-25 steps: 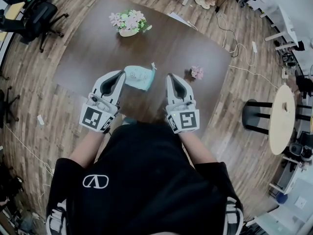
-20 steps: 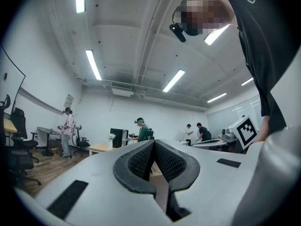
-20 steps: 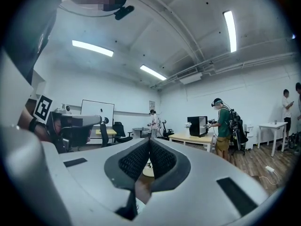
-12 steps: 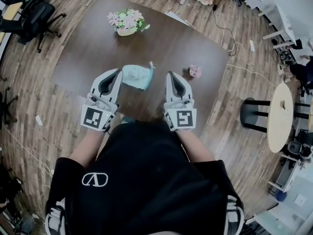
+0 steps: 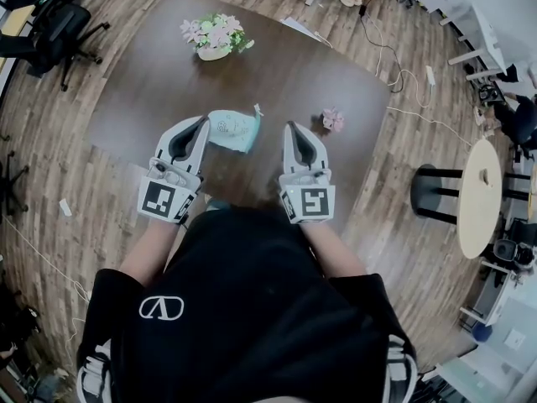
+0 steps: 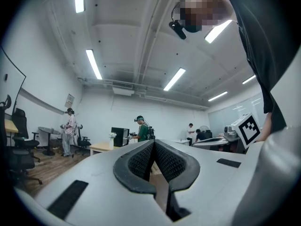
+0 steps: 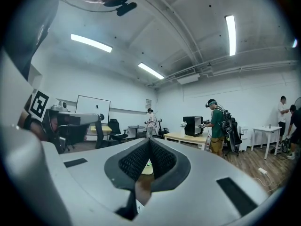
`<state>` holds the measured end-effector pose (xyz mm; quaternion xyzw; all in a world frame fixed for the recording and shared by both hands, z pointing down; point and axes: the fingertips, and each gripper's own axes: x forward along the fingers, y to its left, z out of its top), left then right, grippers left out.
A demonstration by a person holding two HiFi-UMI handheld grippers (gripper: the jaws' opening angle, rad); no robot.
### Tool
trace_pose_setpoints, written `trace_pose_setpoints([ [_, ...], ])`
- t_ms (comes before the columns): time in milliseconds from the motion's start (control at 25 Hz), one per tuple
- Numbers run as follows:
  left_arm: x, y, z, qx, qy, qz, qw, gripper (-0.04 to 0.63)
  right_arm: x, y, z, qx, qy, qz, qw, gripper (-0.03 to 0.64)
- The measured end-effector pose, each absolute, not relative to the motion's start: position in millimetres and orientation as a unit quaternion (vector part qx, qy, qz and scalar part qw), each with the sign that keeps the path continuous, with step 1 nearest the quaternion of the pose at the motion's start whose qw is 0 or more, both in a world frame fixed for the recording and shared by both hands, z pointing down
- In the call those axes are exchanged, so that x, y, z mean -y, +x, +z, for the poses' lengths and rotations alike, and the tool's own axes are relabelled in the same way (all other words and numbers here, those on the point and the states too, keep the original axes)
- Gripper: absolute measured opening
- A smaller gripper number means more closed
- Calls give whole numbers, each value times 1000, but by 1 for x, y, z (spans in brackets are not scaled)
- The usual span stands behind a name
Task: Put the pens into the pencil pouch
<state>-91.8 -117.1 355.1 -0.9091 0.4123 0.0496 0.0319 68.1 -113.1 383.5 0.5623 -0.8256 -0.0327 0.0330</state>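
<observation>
- The left hand-held gripper [image 5: 203, 124] is held over the near part of the dark brown tabletop [image 5: 285, 70]. Its jaws are pressed together and nothing is seen between them.
- The right hand-held gripper [image 5: 289, 129] is held beside it, a little apart. Its jaws are also closed on each other, with nothing gripped.
- Both hand-held grippers are pointed away from the person, roughly level, and the marker cubes are turned towards the head camera.
- The pencil pouch [image 5: 232, 131], light blue and lying flat, is found on the tabletop between the two tips, nearer to the left one.
- In the head view the left edge of the pencil pouch is seen just beside the left tip; whether they touch cannot be told.
- A pot of pink and white flowers [image 5: 214, 37] is placed near the far edge of the tabletop, well apart from the pencil pouch.
- A small pink object [image 5: 333, 121] is seen on the tabletop to the right of the right hand-held gripper; what it is cannot be told.
- A black shirt [image 5: 252, 309] is worn by the person.
</observation>
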Motion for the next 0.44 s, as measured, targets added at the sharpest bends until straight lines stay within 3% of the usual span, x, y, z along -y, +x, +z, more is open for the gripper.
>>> trace_pose_setpoints([
  [440, 119, -88, 359, -410, -910, 48, 30, 3, 115, 72, 387, 823, 566, -30, 34, 0],
])
